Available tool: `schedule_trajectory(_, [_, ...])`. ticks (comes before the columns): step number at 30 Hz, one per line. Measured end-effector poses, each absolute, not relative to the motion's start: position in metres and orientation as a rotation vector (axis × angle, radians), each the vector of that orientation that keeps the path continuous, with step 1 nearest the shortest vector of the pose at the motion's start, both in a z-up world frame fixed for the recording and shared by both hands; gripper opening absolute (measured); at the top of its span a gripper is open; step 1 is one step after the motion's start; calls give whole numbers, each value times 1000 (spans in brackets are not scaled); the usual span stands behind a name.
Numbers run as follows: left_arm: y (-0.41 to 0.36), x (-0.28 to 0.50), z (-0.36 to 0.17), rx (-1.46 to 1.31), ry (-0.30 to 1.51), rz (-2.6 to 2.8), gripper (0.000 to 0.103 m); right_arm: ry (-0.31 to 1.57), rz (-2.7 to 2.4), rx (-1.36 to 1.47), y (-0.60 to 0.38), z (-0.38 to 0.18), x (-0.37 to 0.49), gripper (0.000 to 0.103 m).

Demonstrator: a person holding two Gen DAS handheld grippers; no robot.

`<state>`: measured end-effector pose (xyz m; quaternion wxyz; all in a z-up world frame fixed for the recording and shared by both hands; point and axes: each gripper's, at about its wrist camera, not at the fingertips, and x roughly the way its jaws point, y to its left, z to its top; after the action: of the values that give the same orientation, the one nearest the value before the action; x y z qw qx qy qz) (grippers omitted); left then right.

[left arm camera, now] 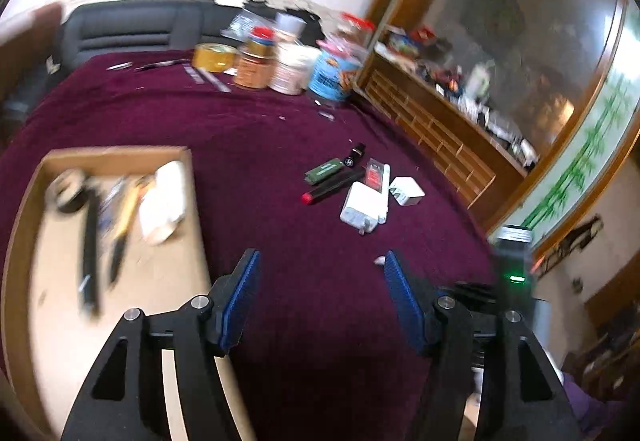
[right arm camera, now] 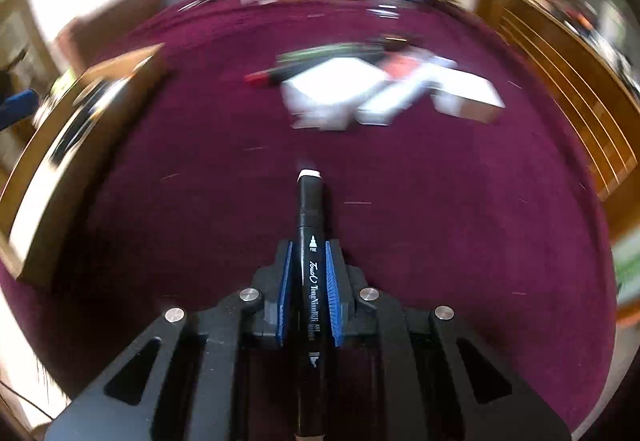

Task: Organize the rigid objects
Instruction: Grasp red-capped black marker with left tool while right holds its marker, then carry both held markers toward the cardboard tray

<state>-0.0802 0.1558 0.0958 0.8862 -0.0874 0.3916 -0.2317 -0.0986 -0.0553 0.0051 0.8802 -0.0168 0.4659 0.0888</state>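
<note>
Right gripper (right arm camera: pixel 308 247) clamps a black marker (right arm camera: pixel 311 209); left gripper (left arm camera: pixel 320 261) open above maroon cloth (left arm camera: pixel 280 145); cardboard box (left arm camera: pixel 120 155) contents blurred.

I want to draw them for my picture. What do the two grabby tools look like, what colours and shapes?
Both look alike. The left tool has matte black arms with long triangle-shaped holes and round shiny silver bolts at the joints. Its fingers carry ribbed blue pads on their inner faces. The right tool has the same black frame, silver bolts and ridged blue pads. No cables or sleeves show.
</note>
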Motion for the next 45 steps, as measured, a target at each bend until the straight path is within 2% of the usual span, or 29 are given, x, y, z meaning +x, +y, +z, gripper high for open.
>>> schedule_trajectory(5, [90,0,64,-61,942,-499,57,936,132,107,-108,8,-82,13])
schedule_trajectory(9, [57,52,46,46,968,-446,57,939,189,172,-118,6,-77,13])
schedule_trajectory(14, [29,98,33,174,971,-415,57,935,238,179,-115,5,-80,23])
schedule_trajectory(16, [21,108,22,222,989,-436,59,933,249,183,-117,4,-83,24])
schedule_trajectory(18, [19,110,22,214,983,-489,61,932,259,203,-121,3,-82,24])
schedule_trajectory(21, [19,111,22,216,984,-511,69,930,278,244,-127,2,-82,24])
schedule_trajectory(25, [14,113,10,285,1018,-534,67,928,283,258,-128,2,-81,25])
schedule_trajectory(26, [13,112,11,302,1020,-541,62,928,284,262,-128,2,-81,25])
schedule_trajectory(27, [12,109,12,302,1024,-560,47,928,286,265,-129,2,-80,25])
schedule_trajectory(29, [8,102,14,347,1003,-544,39,928,287,268,-129,2,-80,25])
schedule_trajectory(30, [8,96,15,369,995,-548,31,928,287,268,-129,2,-79,25])
schedule_trajectory(31, [11,91,14,373,996,-551,30,928,286,267,-129,2,-79,25])
schedule_trajectory(41, [59,5,20,348,1061,-485,30,928,290,272,-129,2,-80,26])
schedule_trajectory(42, [63,-3,20,346,1066,-464,32,928,291,272,-129,2,-80,26])
schedule_trajectory(45, [67,-19,19,328,1068,-442,46,927,300,268,-128,3,-80,30])
